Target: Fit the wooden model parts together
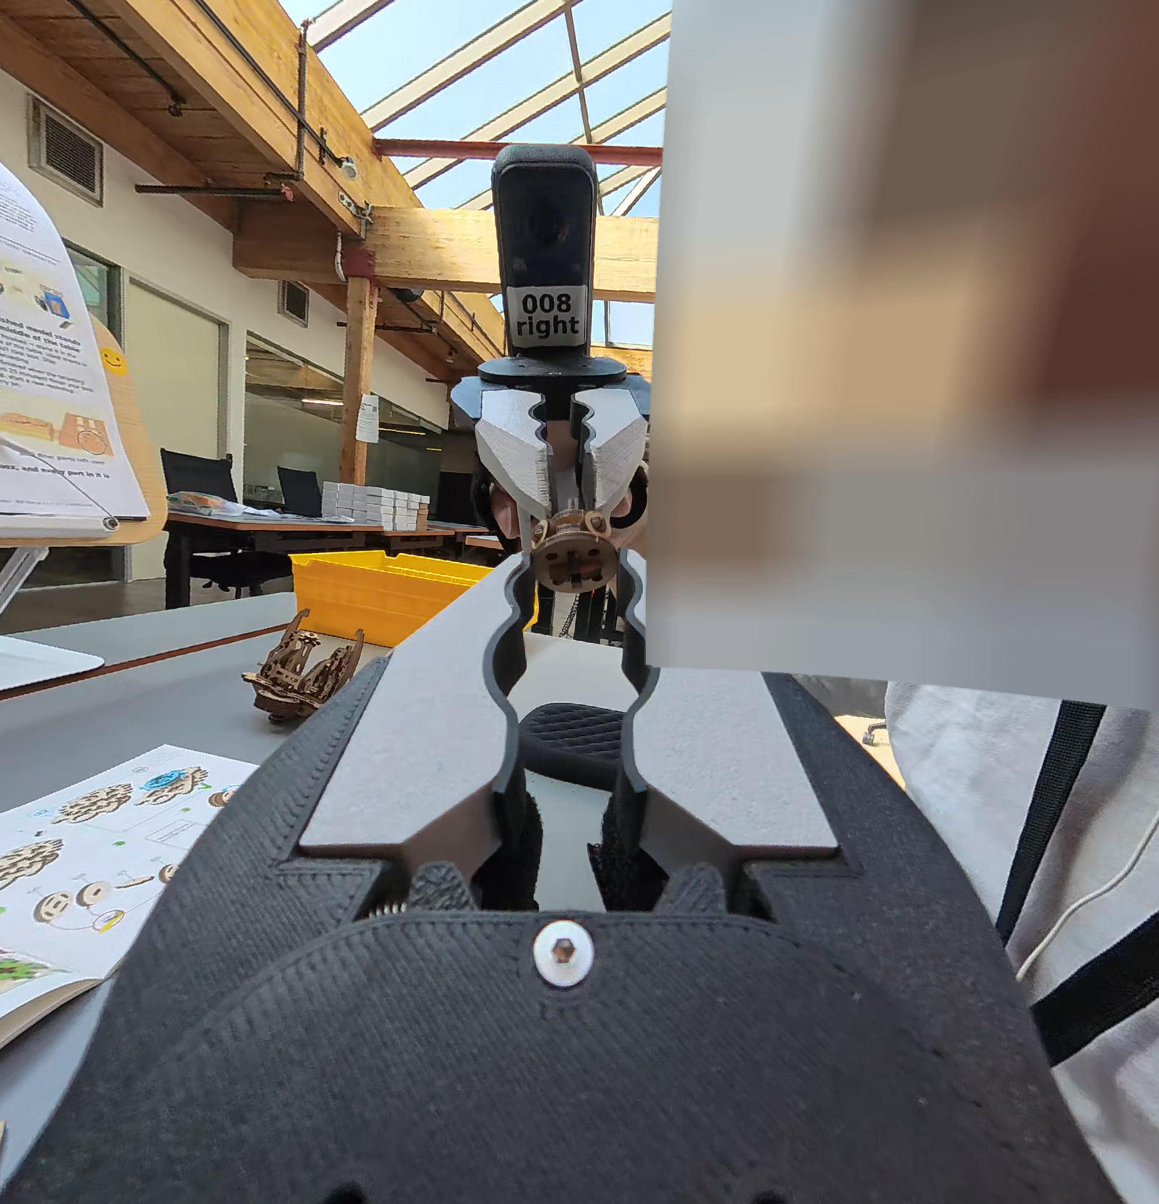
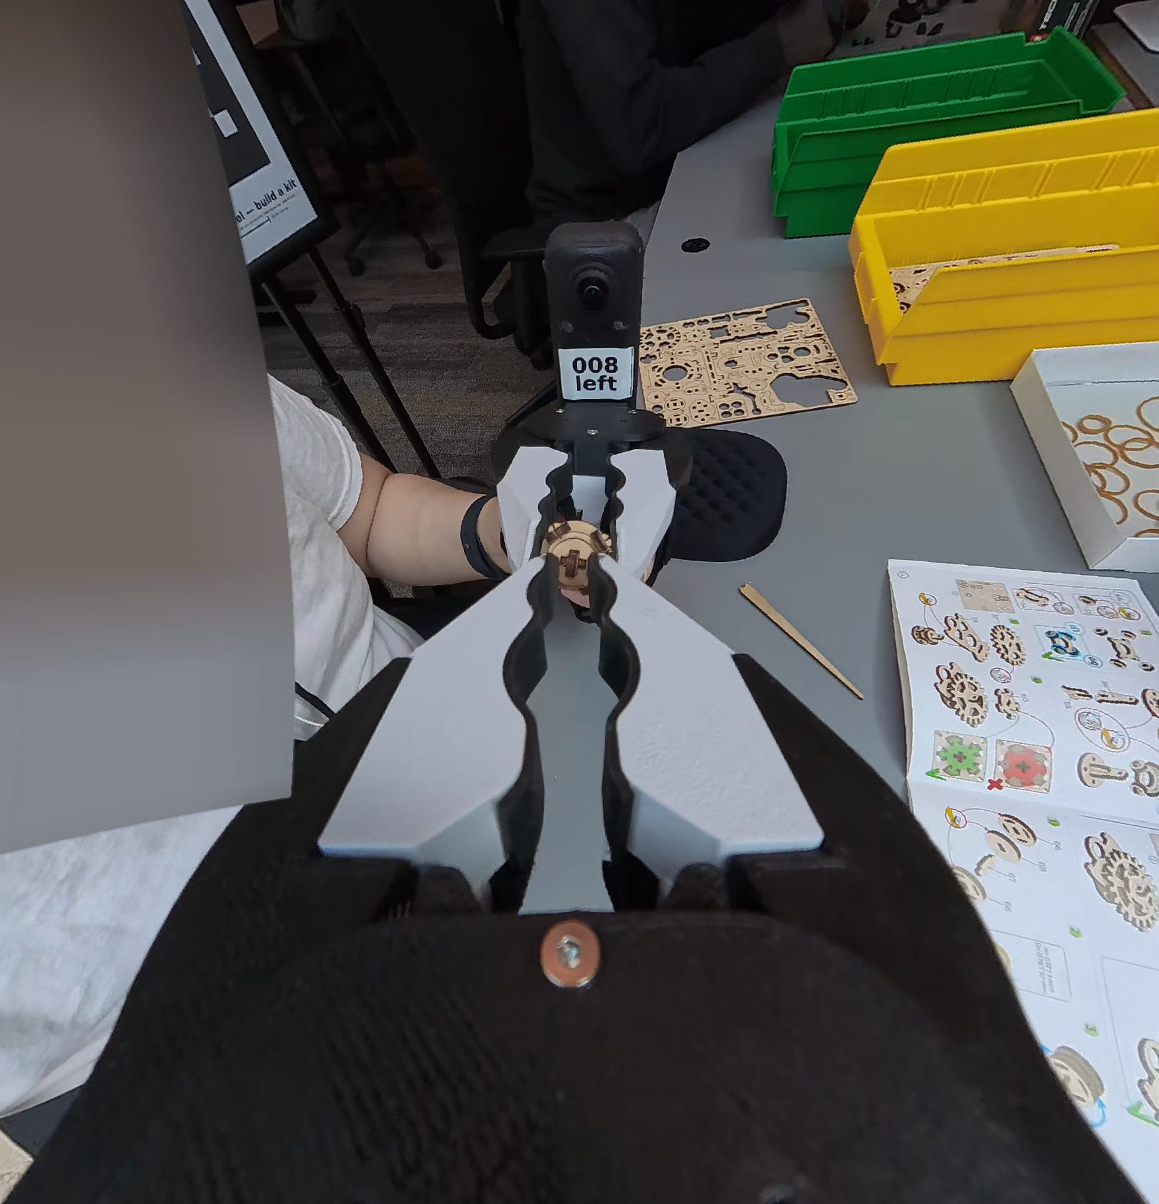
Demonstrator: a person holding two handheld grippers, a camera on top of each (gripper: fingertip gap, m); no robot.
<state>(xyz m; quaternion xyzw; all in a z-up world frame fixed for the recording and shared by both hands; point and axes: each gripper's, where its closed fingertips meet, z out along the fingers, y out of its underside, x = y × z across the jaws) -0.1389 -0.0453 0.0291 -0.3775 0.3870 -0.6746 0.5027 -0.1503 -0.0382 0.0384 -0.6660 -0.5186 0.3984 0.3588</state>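
Both claws raised above the grey counter, tip to tip. My left claw is narrowed to a small gap, tips clenched on the round light-brown wooden wheel assembly. My right claw pinches the same assembly's cross-slotted hub from the opposite side. Half-built dark wooden model sits on the counter, well apart.

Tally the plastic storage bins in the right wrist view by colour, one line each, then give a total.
Green bins: 1, farthest back on the grey table
Yellow bins: 1 for certain, in front of the green; its stepped walls may mean a nested stack, which cannot be settled
Total: 2
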